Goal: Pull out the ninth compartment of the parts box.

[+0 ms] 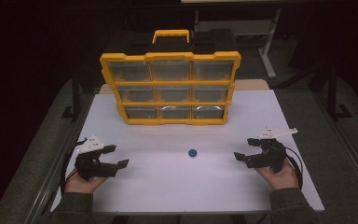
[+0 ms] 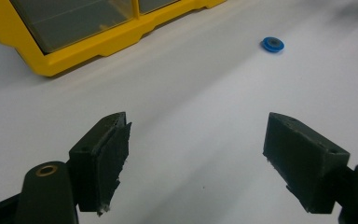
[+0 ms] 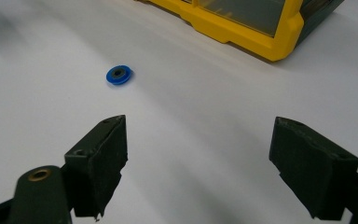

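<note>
High view: one yellow organizer case [image 1: 169, 88] stands upright on the white table [image 1: 121, 186], its nine clear drawers too dim to show any contents. One blue disc [image 1: 193, 152] lies flat in front of the case. Well apart on either side of that disc, the left gripper [image 1: 118, 156] and right gripper [image 1: 245, 150] point inward, jaws spread wide with nothing between them.

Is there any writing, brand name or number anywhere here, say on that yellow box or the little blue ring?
None can be read.
Yellow box: no label or brand shows on its frame or clear drawers.
Blue ring: plain, no marking visible.
Left gripper and right gripper: black, unmarked.
</note>
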### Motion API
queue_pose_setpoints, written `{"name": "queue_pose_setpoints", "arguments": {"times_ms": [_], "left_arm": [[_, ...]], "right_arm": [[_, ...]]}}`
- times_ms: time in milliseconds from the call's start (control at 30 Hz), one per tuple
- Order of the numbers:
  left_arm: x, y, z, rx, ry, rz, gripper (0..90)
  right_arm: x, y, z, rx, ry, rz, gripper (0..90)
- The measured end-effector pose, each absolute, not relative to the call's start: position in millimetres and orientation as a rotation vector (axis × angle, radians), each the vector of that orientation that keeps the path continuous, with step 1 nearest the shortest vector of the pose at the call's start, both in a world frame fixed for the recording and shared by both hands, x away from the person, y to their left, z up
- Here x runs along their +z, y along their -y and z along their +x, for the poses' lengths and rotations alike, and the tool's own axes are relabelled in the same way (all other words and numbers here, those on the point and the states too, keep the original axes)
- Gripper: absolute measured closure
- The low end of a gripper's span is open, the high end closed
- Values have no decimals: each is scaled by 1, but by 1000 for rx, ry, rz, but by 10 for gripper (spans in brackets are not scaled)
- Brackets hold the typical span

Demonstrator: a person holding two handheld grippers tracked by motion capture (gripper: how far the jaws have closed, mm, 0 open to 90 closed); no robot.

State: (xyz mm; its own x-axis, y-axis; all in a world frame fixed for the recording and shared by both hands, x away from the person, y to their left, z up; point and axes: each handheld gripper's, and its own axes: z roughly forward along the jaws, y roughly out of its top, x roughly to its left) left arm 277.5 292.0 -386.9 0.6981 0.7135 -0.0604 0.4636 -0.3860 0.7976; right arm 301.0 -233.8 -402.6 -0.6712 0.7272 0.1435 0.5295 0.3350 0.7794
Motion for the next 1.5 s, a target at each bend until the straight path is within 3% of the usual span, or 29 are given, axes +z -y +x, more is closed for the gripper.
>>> {"name": "queue_pose_setpoints", "arguments": {"times_ms": [967, 1500], "left_arm": [[-389, -286, 285, 326, -862, 2069, 245], [-387, -275, 295, 140, -816, 1955, 315]], "right_arm": [[-404, 236, 298, 1244, -2368, 1141, 182], [-400, 240, 295, 1261, -2352, 1148, 183]]}}
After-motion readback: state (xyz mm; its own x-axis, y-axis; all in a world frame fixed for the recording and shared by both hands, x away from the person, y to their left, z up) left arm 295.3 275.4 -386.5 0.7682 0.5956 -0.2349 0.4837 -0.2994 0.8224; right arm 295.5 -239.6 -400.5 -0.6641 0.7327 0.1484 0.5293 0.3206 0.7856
